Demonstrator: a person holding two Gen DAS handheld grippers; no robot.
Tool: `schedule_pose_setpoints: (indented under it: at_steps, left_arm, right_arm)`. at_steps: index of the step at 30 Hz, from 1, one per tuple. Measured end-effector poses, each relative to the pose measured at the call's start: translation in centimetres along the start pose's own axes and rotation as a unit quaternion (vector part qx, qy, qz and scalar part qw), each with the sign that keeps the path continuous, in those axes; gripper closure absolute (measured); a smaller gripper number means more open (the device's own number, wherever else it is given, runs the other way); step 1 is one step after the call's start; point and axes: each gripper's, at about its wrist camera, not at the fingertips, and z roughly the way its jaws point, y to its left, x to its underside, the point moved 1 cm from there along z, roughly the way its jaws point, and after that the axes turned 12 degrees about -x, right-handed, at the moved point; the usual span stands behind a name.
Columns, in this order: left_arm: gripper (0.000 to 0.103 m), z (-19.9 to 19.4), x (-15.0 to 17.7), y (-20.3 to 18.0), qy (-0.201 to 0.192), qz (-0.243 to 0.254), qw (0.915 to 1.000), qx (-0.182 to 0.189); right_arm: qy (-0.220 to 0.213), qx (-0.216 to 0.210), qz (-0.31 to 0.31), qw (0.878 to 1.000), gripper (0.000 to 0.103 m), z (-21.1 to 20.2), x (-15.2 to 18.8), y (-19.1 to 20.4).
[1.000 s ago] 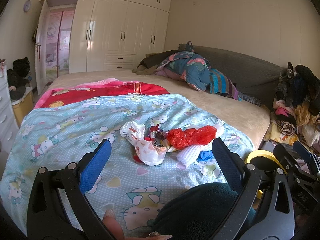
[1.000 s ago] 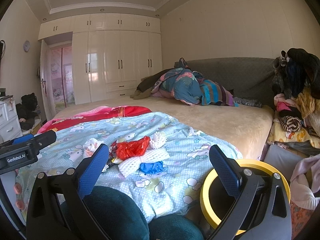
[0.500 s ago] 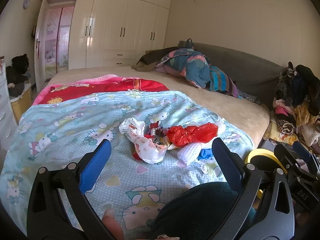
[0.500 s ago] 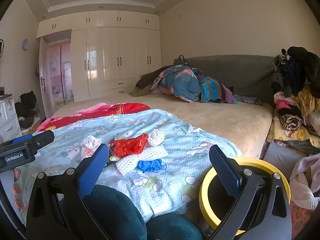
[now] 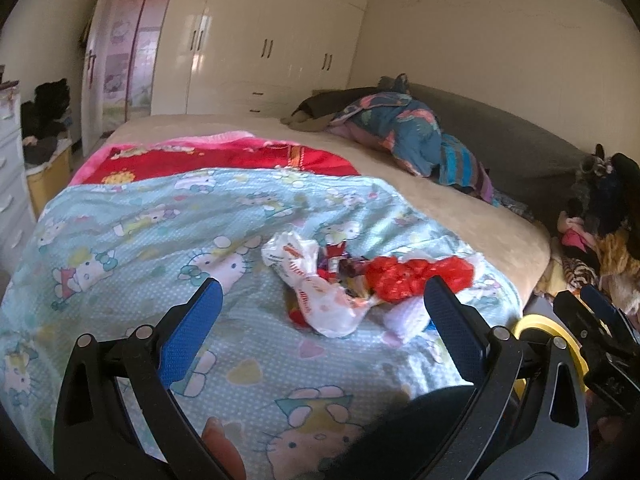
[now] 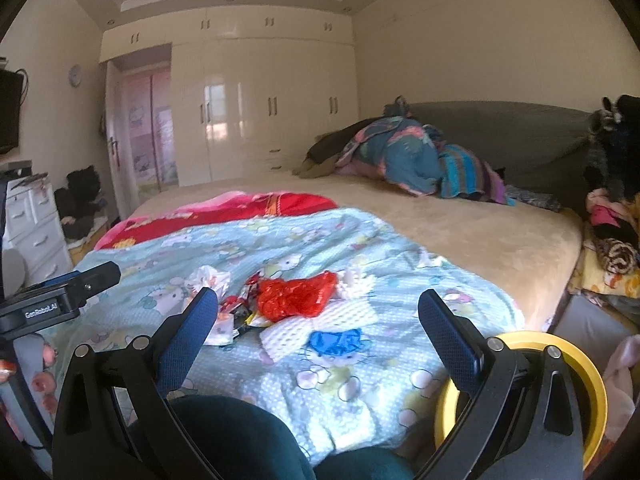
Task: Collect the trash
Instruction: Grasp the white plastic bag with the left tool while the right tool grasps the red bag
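Note:
A heap of trash lies on the light blue cartoon-print blanket [image 5: 132,240]: a white plastic bag [image 5: 316,296], a crumpled red bag [image 5: 412,274] [image 6: 296,296], small wrappers [image 5: 340,264], white foam netting [image 6: 320,324] and a blue wrapper [image 6: 338,340]. My left gripper [image 5: 322,300] is open, hovering short of the white bag with nothing between its fingers. My right gripper [image 6: 318,316] is also open and empty, short of the red bag and netting. A yellow-rimmed bin [image 6: 592,384] [image 5: 540,326] stands by the bed's near right corner.
The bed carries a red blanket [image 5: 224,160] and bundled bedding [image 5: 400,136] near a grey headboard. Clothes are piled at the right [image 5: 600,232]. White drawers [image 6: 36,232] stand left, wardrobes behind. The person's dark-clothed knees [image 6: 224,440] fill the lower foreground.
Both grippers have moved closer to the trash heap, which now looks larger in each view. Both stay open and the trash has not moved.

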Motion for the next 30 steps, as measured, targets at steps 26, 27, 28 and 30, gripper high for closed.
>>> schedule_pose_setpoints:
  at_steps: [26, 27, 28, 30]
  left_arm:
    - [0.016, 13.6, 0.8, -1.5, 0.137, -0.007, 0.9899, 0.034]
    - [0.019, 13.9, 0.9, -1.5, 0.143, -0.009, 0.9891, 0.035]
    - [0.023, 14.3, 1.2, -1.5, 0.153, -0.013, 0.9874, 0.038]
    - [0.034, 14.7, 1.4, -1.3, 0.162, -0.018, 0.9860, 0.036]
  right_arm:
    - [0.165, -0.060, 0.109, 0.978, 0.050, 12.6, 1.1, -5.1]
    - [0.171, -0.063, 0.112, 0.977, 0.054, 12.9, 1.2, -5.0]
    - [0.174, -0.067, 0.115, 0.976, 0.056, 13.2, 1.3, -5.0]
    - [0.177, -0.071, 0.116, 0.975, 0.062, 13.8, 1.4, -5.0]
